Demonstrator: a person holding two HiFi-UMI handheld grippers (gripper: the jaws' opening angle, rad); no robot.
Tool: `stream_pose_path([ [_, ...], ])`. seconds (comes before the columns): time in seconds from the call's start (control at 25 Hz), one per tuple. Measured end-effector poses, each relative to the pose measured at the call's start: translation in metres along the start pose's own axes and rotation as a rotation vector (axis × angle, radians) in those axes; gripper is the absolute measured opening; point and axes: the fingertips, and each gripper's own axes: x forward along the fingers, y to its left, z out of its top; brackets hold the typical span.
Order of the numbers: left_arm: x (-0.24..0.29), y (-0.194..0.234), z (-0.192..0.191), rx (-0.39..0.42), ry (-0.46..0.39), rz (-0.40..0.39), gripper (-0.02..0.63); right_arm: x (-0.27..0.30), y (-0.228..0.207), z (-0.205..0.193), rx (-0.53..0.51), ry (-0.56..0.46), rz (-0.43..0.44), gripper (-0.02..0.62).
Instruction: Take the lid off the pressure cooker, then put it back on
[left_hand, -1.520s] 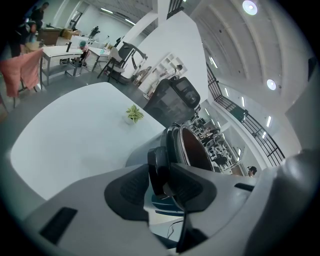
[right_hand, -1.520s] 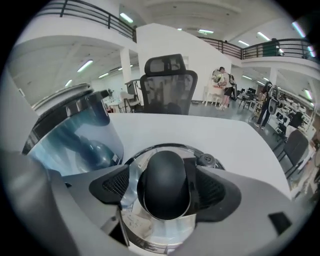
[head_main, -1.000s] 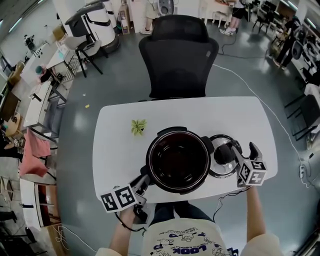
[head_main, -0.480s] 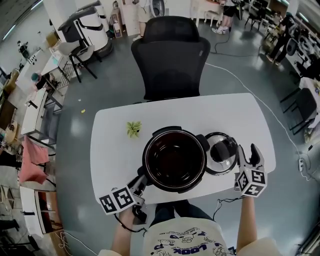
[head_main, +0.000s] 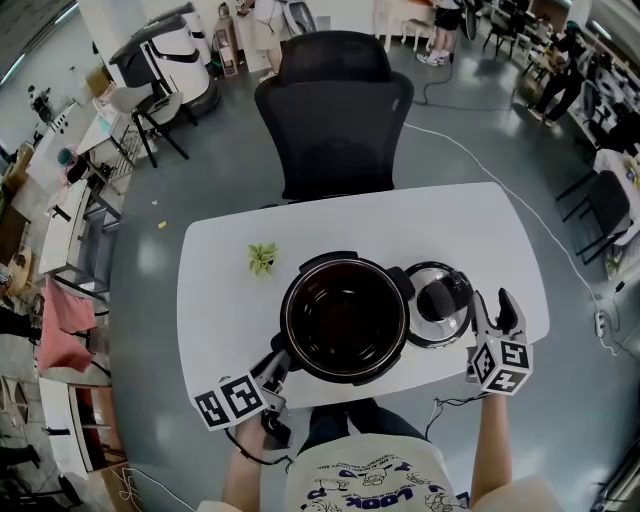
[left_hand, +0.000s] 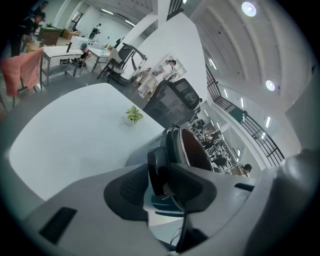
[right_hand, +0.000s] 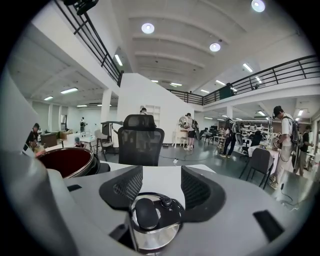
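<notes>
The black pressure cooker pot (head_main: 345, 318) stands open at the middle of the white table (head_main: 225, 300), its dark red inside showing. Its steel lid (head_main: 440, 305) with a black knob lies flat on the table, touching the pot's right side. My left gripper (head_main: 283, 362) is shut on the pot's near-left side handle (left_hand: 156, 167), which sits between the pads in the left gripper view. My right gripper (head_main: 497, 312) hangs open just right of the lid. In the right gripper view the lid (right_hand: 152, 222) lies below and ahead of the jaws, with nothing between them.
A small green plant (head_main: 262, 258) stands left of the pot toward the table's far side. A black office chair (head_main: 333, 110) is pushed against the table's far edge. A cable (head_main: 450, 398) hangs off the near edge by my right arm.
My right gripper has drawn back to the right, off the lid's knob, with its jaws standing narrower than before. The lid stays flat on the table. The left gripper has not moved.
</notes>
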Motion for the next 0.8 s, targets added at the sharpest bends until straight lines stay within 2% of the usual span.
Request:
stream_pose_path([
  [0.36, 0.001, 0.0, 0.001, -0.004, 0.005, -0.002, 0.14, 0.019, 0.018, -0.014, -0.042, 0.122, 0.111, 0.28],
  [0.6, 0.001, 0.0, 0.0, -0.004, 0.008, -0.004, 0.14, 0.04, 0.036, -0.046, -0.082, 0.275, 0.214, 0.304],
  [0.8, -0.001, 0.001, 0.0, -0.003, 0.015, -0.006, 0.14, 0.057, 0.045, -0.078, -0.068, 0.42, 0.295, 0.304],
])
